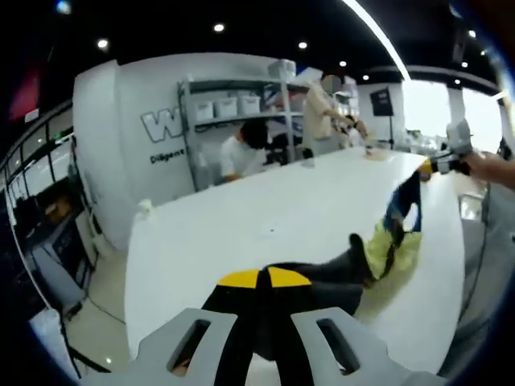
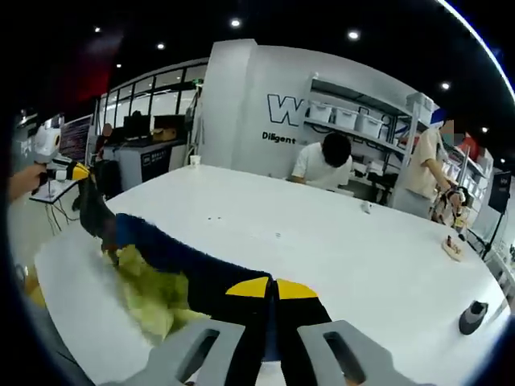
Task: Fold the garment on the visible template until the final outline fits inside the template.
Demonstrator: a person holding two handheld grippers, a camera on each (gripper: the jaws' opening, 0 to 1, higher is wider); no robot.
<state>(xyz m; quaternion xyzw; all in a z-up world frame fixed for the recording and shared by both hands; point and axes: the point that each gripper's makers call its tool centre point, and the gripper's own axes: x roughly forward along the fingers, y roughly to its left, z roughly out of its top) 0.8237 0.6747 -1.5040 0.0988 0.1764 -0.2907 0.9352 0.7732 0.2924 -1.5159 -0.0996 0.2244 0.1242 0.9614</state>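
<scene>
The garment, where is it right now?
The garment hangs stretched over the white table, between the right hand-held gripper and the left hand-held gripper, which grips its far end at the table's left edge.

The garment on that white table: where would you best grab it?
By its two far ends, one gripper each, as both do now. The garment hangs long and limp between the right gripper and the left gripper, so an end grip stretches it out.

I see soft matt cloth in the garment (image 2: 173, 265), dark with a yellow-green part, lying on a smooth white bench (image 2: 338, 249) with a faint sheen, and my tool (image 2: 272, 289) looks like grey matt plastic with yellow tips.
</scene>
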